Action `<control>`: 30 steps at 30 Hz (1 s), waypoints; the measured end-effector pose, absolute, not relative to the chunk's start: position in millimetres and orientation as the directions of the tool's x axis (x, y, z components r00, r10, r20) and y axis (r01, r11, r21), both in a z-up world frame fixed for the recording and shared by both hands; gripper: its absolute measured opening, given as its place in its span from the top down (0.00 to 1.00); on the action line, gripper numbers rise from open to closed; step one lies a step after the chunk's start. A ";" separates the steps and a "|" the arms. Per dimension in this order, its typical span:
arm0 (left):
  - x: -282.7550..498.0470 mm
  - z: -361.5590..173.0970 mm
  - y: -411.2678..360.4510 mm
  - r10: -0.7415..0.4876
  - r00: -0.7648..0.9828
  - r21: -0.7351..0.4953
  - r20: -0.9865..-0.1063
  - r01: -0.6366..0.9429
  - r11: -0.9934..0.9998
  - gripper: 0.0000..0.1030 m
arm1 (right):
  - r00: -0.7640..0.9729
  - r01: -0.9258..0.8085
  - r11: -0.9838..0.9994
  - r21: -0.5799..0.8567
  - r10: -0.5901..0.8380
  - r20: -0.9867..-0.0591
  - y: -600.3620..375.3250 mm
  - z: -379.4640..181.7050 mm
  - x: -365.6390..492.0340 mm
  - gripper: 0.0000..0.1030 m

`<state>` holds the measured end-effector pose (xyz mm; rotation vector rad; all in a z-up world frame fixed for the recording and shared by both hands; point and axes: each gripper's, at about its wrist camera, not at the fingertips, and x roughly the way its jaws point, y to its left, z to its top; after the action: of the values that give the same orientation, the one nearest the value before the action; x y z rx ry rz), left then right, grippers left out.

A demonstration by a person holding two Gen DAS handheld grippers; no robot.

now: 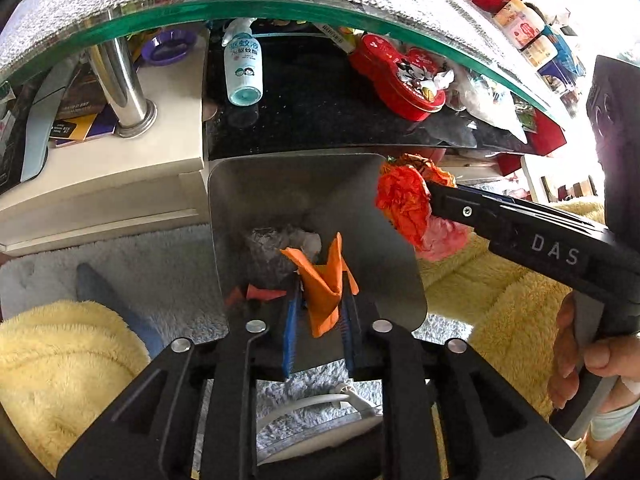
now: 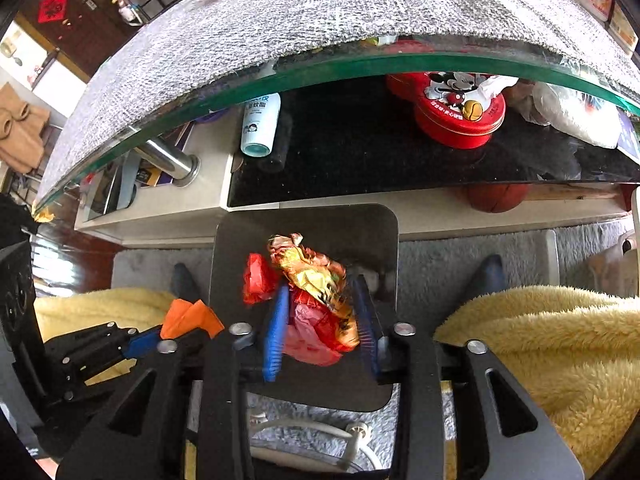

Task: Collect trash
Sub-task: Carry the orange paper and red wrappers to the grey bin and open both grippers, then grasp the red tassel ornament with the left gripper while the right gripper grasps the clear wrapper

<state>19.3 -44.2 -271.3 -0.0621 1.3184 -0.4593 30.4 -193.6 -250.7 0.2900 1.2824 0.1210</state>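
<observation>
Both grippers hang over a steel bin, each with trash between its blue pads.

Left gripper (image 1: 320, 312): jaws narrowly parted around a folded orange paper (image 1: 326, 286), which touches both pads. Right gripper (image 2: 322, 328): jaws spread wider, a crumpled wad of red and gold wrappers (image 2: 320, 300) filling the gap. Below sits the bin (image 2: 384, 240), clear plastic and scraps inside, beside a glass-topped table (image 1: 280, 4).

We look steeply down along each hand-held gripper, close above the steel bin (image 1: 320, 208) on the grey rug. Both views face the glass-edged worktop (image 2: 360, 64) and the black shelf (image 1: 320, 112) under it (red tin included), and each catches the other gripper at its side.
</observation>
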 end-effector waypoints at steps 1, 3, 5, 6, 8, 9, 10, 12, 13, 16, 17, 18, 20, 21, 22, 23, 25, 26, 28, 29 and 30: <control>19.6 -271.3 -43.9 -0.360 0.174 -0.302 -0.917 0.287 0.909 0.74 | 0.284 0.072 0.957 0.282 0.251 -0.925 -193.4 -250.7 30.3 0.50; 20.2 -270.9 -43.6 -0.356 0.179 -0.298 -0.917 0.286 0.911 0.69 | 0.283 0.072 0.957 0.281 0.251 -0.926 -192.8 -250.4 30.8 0.49; 21.3 -270.0 -43.0 -0.356 0.181 -0.297 -0.917 0.285 0.911 0.61 | 0.283 0.074 0.959 0.275 0.244 -0.927 -192.8 -249.8 32.0 0.45; 21.8 -269.5 -42.8 -0.357 0.182 -0.298 -0.916 0.284 0.911 0.58 | 0.283 0.074 0.960 0.271 0.240 -0.928 -193.1 -249.5 32.9 0.39; 22.3 -267.5 -42.2 -0.356 0.191 -0.296 -0.915 0.282 0.913 0.51 | 0.282 0.076 0.964 0.256 0.226 -0.933 -192.9 -249.7 34.5 0.28; 22.5 -266.3 -42.2 -0.356 0.194 -0.296 -0.914 0.282 0.913 0.50 | 0.280 0.076 0.965 0.253 0.223 -0.934 -192.9 -249.9 35.1 0.25; 22.7 -264.6 -42.3 -0.360 0.196 -0.299 -0.912 0.283 0.911 0.50 | 0.277 0.077 0.965 0.251 0.222 -0.935 -192.8 -250.3 35.4 0.24; 22.6 -261.7 -42.8 -0.372 0.199 -0.309 -0.907 0.286 0.907 0.49 | 0.272 0.079 0.964 0.255 0.226 -0.936 -192.9 -251.6 36.4 0.25; 22.6 -260.3 -43.6 -0.376 0.200 -0.312 -0.905 0.289 0.905 0.49 | 0.270 0.084 0.962 0.258 0.227 -0.936 -193.4 -252.4 37.1 0.24; 21.1 -256.7 -47.2 -0.387 0.203 -0.317 -0.899 0.305 0.898 0.47 | 0.265 0.092 0.960 0.266 0.234 -0.935 -194.0 -253.6 38.6 0.24; 20.6 -255.8 -48.6 -0.391 0.203 -0.319 -0.898 0.310 0.895 0.46 | 0.264 0.092 0.958 0.270 0.238 -0.935 -193.5 -253.5 39.4 0.25; 20.3 -255.4 -49.7 -0.394 0.202 -0.322 -0.896 0.314 0.893 0.46 | 0.263 0.091 0.957 0.275 0.244 -0.934 -192.8 -253.2 39.8 0.25; 20.5 -254.6 -51.4 -0.399 0.204 -0.325 -0.894 0.318 0.891 0.45 | 0.261 0.086 0.955 0.285 0.255 -0.931 -190.7 -252.3 40.6 0.24; 20.9 -254.5 -52.1 -0.399 0.204 -0.325 -0.894 0.318 0.891 0.45 | 0.259 0.083 0.954 0.289 0.259 -0.930 -189.7 -251.7 41.0 0.24; 21.8 -254.5 -52.1 -0.397 0.206 -0.323 -0.895 0.316 0.892 0.46 | 0.257 0.080 0.953 0.293 0.264 -0.929 -188.6 -251.1 41.4 0.24; 22.7 -254.8 -51.8 -0.395 0.208 -0.321 -0.895 0.313 0.894 0.46 | 0.256 0.078 0.952 0.297 0.268 -0.929 -188.3 -250.7 41.5 0.25; 25.3 -254.8 -50.5 -0.388 0.213 -0.316 -0.897 0.306 0.898 0.46 | 0.252 0.076 0.949 0.306 0.279 -0.927 -188.0 -249.6 41.1 0.24; 26.4 -255.0 -49.6 -0.384 0.215 -0.313 -0.898 0.302 0.900 0.46 | 0.251 0.075 0.947 0.313 0.286 -0.925 -188.4 -248.3 41.0 0.24; 28.8 -256.2 -47.5 -0.377 0.216 -0.308 -0.901 0.296 0.904 0.46 | 0.256 0.071 0.946 0.317 0.290 -0.922 -188.2 -244.9 41.1 0.25; 30.2 -256.7 -46.3 -0.375 0.216 -0.307 -0.902 0.292 0.906 0.46 | 0.258 0.069 0.945 0.318 0.291 -0.921 -188.2 -243.0 41.2 0.25; 31.3 -257.1 -45.3 -0.374 0.215 -0.307 -0.902 0.288 0.907 0.46 | 0.261 0.068 0.946 0.316 0.289 -0.921 -188.3 -241.3 41.5 0.24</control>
<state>31.3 -45.3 -257.1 -0.0780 1.2741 -0.4595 41.5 -188.3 -241.3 0.3193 1.3045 0.1532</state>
